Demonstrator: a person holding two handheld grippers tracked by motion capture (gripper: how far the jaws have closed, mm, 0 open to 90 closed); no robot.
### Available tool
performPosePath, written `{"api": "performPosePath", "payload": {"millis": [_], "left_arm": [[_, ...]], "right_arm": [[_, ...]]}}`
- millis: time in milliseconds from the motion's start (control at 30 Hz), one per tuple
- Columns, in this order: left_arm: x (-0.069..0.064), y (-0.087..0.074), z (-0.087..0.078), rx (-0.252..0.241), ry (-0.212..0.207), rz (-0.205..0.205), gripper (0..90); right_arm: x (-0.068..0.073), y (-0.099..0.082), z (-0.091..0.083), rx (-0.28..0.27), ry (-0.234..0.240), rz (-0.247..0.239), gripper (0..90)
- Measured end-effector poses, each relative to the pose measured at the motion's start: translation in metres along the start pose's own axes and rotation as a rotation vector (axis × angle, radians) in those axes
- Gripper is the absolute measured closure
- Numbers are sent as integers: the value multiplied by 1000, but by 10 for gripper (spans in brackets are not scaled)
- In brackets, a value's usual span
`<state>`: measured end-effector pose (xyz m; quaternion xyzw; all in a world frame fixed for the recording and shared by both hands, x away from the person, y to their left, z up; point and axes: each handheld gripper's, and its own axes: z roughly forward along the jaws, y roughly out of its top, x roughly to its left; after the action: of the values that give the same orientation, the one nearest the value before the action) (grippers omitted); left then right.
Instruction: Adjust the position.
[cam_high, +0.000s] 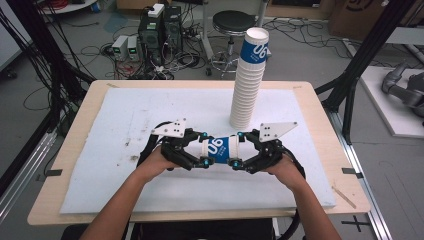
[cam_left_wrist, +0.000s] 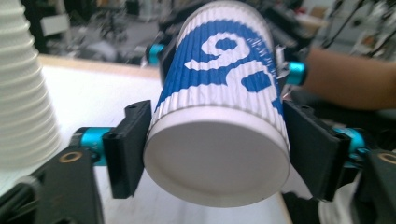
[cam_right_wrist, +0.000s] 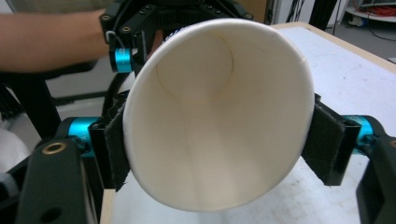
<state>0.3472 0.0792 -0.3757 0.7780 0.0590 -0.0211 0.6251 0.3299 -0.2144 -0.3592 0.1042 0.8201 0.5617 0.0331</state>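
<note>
1. Paper cup (cam_high: 220, 149), white ribbed wall with blue print, is held horizontally above the white mat (cam_high: 125, 125) on the bench (cam_high: 320, 105), caught between both tools at once
2. Left tool (cam_high: 205, 150): clamped on the cup's closed base end. In the left gripper view the two black jaws press the ribbed wall on either side just behind the base disc of the cup (cam_left_wrist: 217, 121)
3. Right tool (cam_high: 237, 149): clamped on the cup's open mouth end. In the right gripper view the padded jaws squeeze the rim from both sides and the empty inside of the cup (cam_right_wrist: 217, 112) faces the camera; the rim looks slightly ovalled by the squeeze
4. Stack of cups (cam_high: 248, 80) stands upright on the mat, behind and a little right of the held cup, well apart from both tools; it also shows at the left edge of the left gripper view (cam_left_wrist: 23, 93)
5. Progress, judged: one cup is off the stack and in hand. Whether it is a single cup or two nested ones being pulled apart, I cannot tell. No loose cup is set down on the mat, so placing, and the rest of the stack, appear to remain
6. Cup lies along the line between the tools, base to the left, mouth to the right, clear of the mat
</note>
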Motion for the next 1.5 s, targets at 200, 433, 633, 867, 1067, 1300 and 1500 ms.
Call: {"api": "performPosePath", "payload": {"millis": [200, 433, 633, 867, 1067, 1300, 1500], "left_arm": [[-3, -1, 5, 70, -14, 53, 285], [2, -4, 2, -24, -26, 18, 295], [1, -5, 4, -6, -17, 20, 295], [-6, -2, 11, 119, 91, 53, 169], [-6, -4, 15, 137, 27, 71, 290], [0, -7, 11, 33, 20, 12, 295], [-3, -7, 13, 66, 52, 42, 287]], "right_arm": [[1, 3, 1, 38, 11, -6, 234], [0, 3, -1, -115, -9, 103, 178], [-1, 3, -1, -100, -5, 80, 201], [0, 5, 1, 12, -23, 43, 229], [2, 8, 6, 15, -8, 53, 214], [1, 8, 2, -104, -44, 112, 187], [2, 9, 2, -68, -46, 83, 220]]}}
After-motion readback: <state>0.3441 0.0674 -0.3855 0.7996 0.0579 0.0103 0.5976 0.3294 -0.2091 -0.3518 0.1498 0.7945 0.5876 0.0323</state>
